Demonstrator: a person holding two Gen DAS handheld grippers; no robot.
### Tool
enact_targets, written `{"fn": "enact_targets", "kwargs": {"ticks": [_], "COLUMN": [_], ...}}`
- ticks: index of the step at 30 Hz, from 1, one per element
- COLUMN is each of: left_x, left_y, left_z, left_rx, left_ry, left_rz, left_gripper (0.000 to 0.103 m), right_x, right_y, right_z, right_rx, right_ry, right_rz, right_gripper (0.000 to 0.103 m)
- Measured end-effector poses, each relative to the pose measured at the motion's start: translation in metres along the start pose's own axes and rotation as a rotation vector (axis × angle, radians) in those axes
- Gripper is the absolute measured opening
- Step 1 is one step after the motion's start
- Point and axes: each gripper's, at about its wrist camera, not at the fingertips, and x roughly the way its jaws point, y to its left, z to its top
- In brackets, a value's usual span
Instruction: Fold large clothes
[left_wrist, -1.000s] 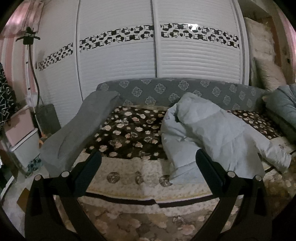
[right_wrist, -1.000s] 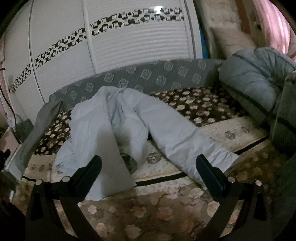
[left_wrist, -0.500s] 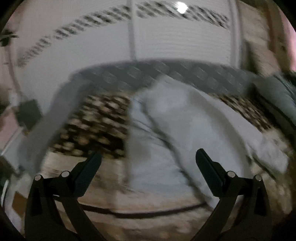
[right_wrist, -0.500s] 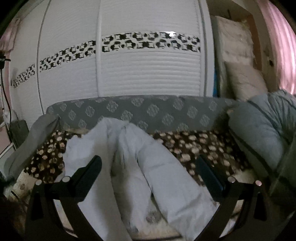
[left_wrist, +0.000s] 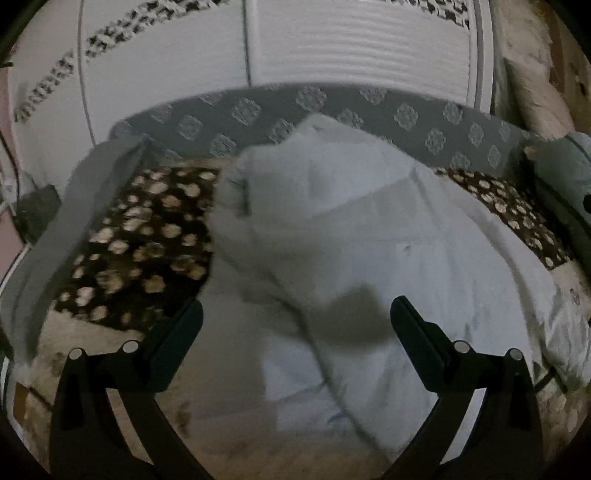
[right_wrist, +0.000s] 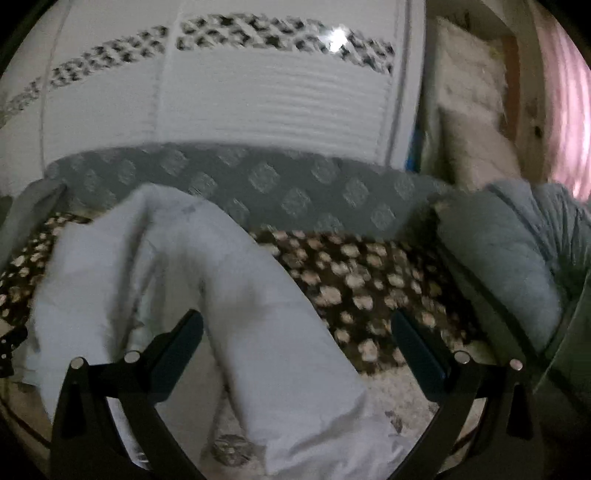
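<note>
White slatted wardrobe doors (left_wrist: 351, 48) at the back, and a sofa (right_wrist: 295, 192) with a flowery brown cover (left_wrist: 147, 236) up front. Folding basically hasn't started imo. The pale blue jacket (left_wrist: 369, 240) lies crumpled across the seat, 1 sleeve (right_wrist: 266, 332) trailing toward the front edge, nothing squared up. Left gripper (left_wrist: 295, 332) and right gripper (right_wrist: 295, 336) both gape wide with nothing in them, hovering over the fabric. So all of it is left: spread it flat, sleeves in, fold.
</note>
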Motion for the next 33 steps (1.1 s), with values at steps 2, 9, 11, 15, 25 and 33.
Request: {"fn": "enact_targets", "kwargs": {"ticks": [2,9,11,15,25,33], "left_x": [0.018,0.054,0.058,0.058,0.025,-0.018], "left_y": [-0.004,-0.001,0.009,0.027,0.043,0.15], "left_z": [-0.001,0.002,0.004,0.005,0.023,0.056], "left_rx": [-0.014,-0.077,-0.11,-0.14,-0.158,-0.311], "left_ry": [0.032,0.021,0.026,0.031,-0.045,-0.154], "left_rz": [-0.017,-0.166,-0.262,-0.293,-0.282,-0.058], "left_gripper": [0.1,0.076,0.04,0.005,0.0,0.0], "right_x": [0.017,0.061,0.062,0.065,0.055,0.052], "right_y": [-0.007,0.002,0.011,0.03,0.044,0.023], "right_z": [-0.007,-0.03,-0.032,-0.036,-0.034,-0.025], "right_rx": [0.025,-0.016,-0.041,-0.127,-0.22,-0.146], "right_ry": [0.046,0.158,0.17,0.167,0.132,0.123], "right_rz": [0.01,-0.012,-0.004,-0.02,-0.044,-0.064], "right_gripper": [0.101,0.101,0.101,0.101,0.101,0.101]}}
